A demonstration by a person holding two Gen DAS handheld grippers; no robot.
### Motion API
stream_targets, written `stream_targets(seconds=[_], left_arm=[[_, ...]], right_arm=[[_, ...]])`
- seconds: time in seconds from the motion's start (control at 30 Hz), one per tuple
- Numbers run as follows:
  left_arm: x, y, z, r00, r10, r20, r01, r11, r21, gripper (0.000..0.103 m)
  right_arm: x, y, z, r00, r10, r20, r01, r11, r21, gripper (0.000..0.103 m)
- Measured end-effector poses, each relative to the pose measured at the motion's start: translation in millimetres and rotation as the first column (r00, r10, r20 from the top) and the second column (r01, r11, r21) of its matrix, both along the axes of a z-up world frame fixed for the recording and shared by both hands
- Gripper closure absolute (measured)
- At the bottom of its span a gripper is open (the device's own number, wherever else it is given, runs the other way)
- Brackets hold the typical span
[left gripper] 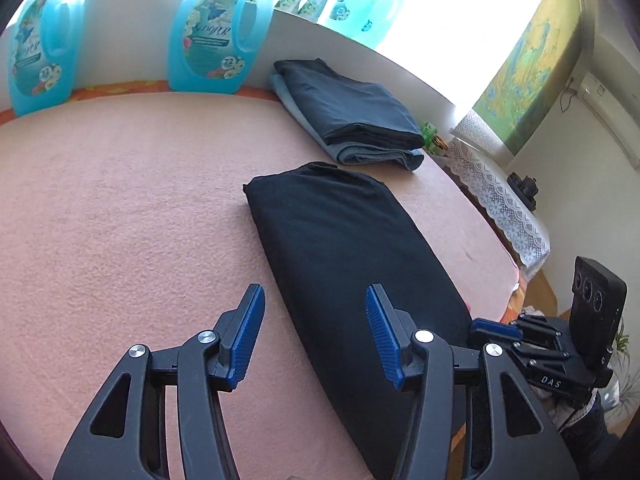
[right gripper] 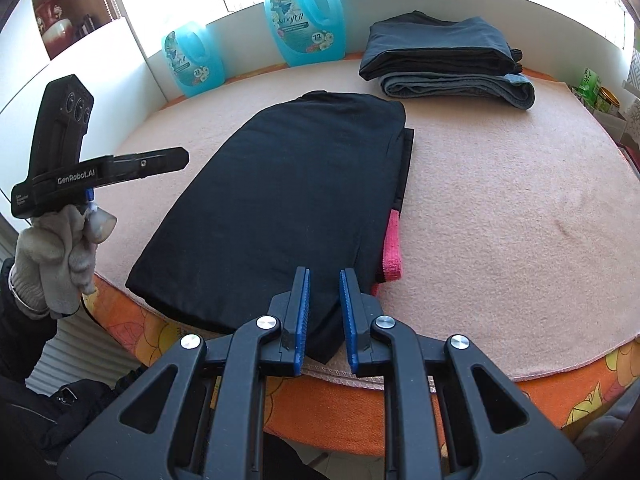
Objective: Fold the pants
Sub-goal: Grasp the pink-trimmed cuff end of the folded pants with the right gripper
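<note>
The black pants (left gripper: 340, 264) lie folded into a flat oblong on the pink blanket (left gripper: 120, 220); in the right wrist view the pants (right gripper: 272, 200) reach the table's near edge. My left gripper (left gripper: 316, 304) is open and empty, hovering over the pants' near left edge; it also shows in the right wrist view (right gripper: 120, 168), held off the table's left side in a gloved hand. My right gripper (right gripper: 324, 284) is partly open and empty above the pants' near corner; it shows at the table's right edge in the left wrist view (left gripper: 496, 328).
A stack of folded dark and blue-grey pants (right gripper: 444, 60) lies at the back of the table. Blue detergent jugs (right gripper: 304, 20) stand along the white back wall. A pink cloth (right gripper: 392, 248) peeks out beside the black pants. An orange floral cover (right gripper: 340, 404) hangs over the table's edge.
</note>
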State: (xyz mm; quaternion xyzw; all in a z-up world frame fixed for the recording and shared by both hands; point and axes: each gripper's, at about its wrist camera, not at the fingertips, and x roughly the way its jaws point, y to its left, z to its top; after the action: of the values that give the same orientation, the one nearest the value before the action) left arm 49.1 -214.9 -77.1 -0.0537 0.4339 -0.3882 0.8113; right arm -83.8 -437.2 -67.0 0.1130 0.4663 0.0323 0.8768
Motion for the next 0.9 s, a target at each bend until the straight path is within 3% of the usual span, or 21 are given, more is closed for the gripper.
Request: stream_targets(seconds=[0.03, 0.1, 0.13, 0.17, 0.37, 0.53, 0.63, 0.7, 0.9], left_arm=[[3, 0, -2, 1.0, 0.008, -0.013, -0.008, 1.0, -0.005, 0.051], [9, 1, -7, 0.998, 0.019, -0.056, -0.02, 1.0, -0.02, 0.045], [12, 1, -9, 0.997, 0.021, -0.077, -0.023, 0.999, -0.031, 0.044], [14, 1, -11, 0.995, 0.024, -0.094, -0.028, 0.999, -0.039, 0.044], [23, -1, -18, 0.985, 0.026, -0.171, -0.041, 0.996, -0.084, 0.044], [28, -6, -27, 0.975, 0.013, -0.221, -0.035, 0.995, -0.097, 0.044], [31, -8, -33, 0.971, 0.005, -0.238, -0.029, 0.995, -0.098, 0.044], [33, -8, -36, 0.972, -0.002, -0.237, -0.024, 0.994, -0.106, 0.044], [36, -12, -37, 0.973, -0.027, -0.229, -0.003, 0.992, -0.128, 0.043]], right_arm=[[0, -3, 2, 1.0, -0.006, 0.003, 0.006, 1.0, 0.021, 0.086], [2, -14, 6, 0.999, -0.038, 0.012, 0.037, 0.997, 0.063, 0.071], [3, -20, 8, 0.998, -0.066, 0.02, 0.065, 0.996, 0.069, 0.043], [5, -27, 10, 0.995, -0.094, 0.036, 0.091, 0.993, 0.076, 0.027], [40, -73, -7, 0.991, -0.135, -0.014, 0.134, 0.955, 0.266, 0.026], [67, -109, -45, 0.983, -0.153, -0.102, 0.183, 0.873, 0.452, 0.026], [73, -121, -54, 0.984, -0.152, -0.09, 0.177, 0.826, 0.535, 0.026], [78, -122, -55, 0.988, -0.13, -0.086, 0.156, 0.825, 0.543, 0.026], [96, -102, -52, 0.996, -0.032, -0.087, 0.07, 0.878, 0.473, 0.027]])
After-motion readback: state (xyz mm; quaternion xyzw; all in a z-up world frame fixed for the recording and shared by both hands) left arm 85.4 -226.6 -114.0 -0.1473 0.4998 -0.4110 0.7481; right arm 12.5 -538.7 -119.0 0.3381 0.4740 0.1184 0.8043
